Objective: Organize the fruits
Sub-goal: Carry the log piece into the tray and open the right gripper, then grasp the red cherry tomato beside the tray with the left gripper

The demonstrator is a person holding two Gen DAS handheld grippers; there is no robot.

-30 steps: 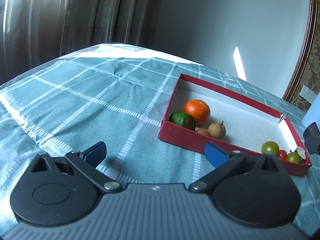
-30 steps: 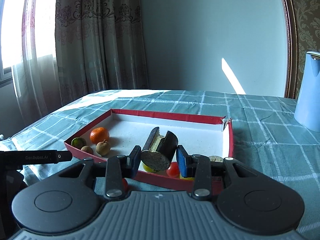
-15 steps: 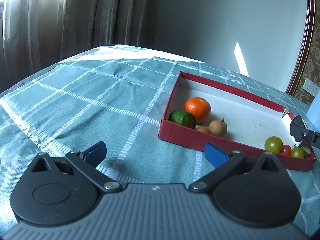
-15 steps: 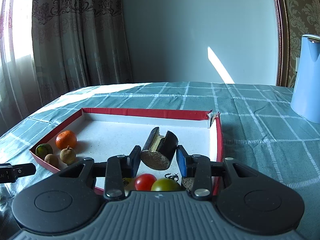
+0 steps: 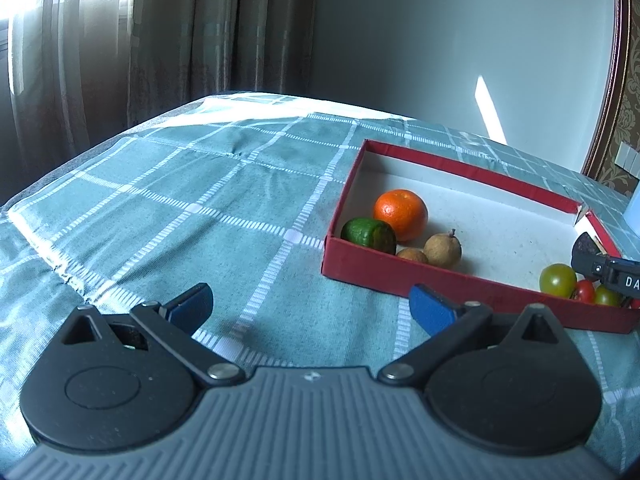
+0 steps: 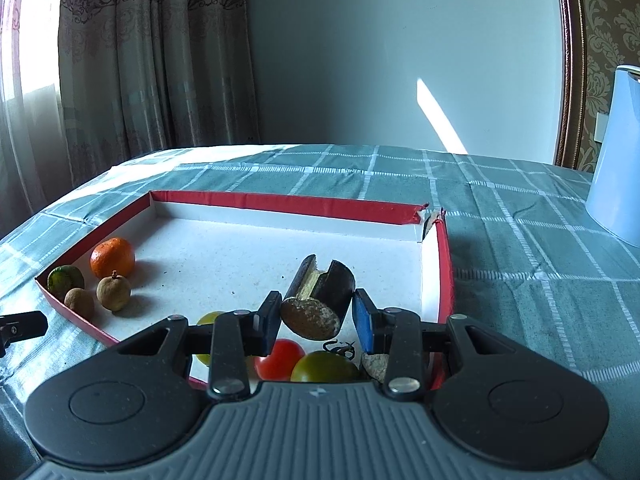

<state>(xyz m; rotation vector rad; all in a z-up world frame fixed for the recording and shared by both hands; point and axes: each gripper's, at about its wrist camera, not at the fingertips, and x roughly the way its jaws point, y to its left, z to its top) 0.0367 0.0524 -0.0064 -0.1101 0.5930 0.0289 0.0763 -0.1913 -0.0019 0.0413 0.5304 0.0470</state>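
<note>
The dark sugarcane piece (image 6: 320, 300) is sitting clamped across its rigid, light-looking sides in the right tool (image 6: 316, 322), hovering over the red tray (image 6: 280, 202)'s near right corner above the cherry tomatoes (image 6: 280, 358). The left tool (image 5: 310, 306) is gaping wide, empty.

The left wrist view looks low across the worktop (image 5: 192, 208), the red tray (image 5: 400, 276) at right. The right wrist view sits close over that same tray (image 6: 280, 202), facing the wall.

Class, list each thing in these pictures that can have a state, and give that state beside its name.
Left gripper: open, empty, over the cloth.
Right gripper: shut on the dark cut stalk, above the tray.
Red tray: open, far right corner torn.
Orange: whole, resting in the tray.
Tomatoes: whole, in the near corner.
</note>
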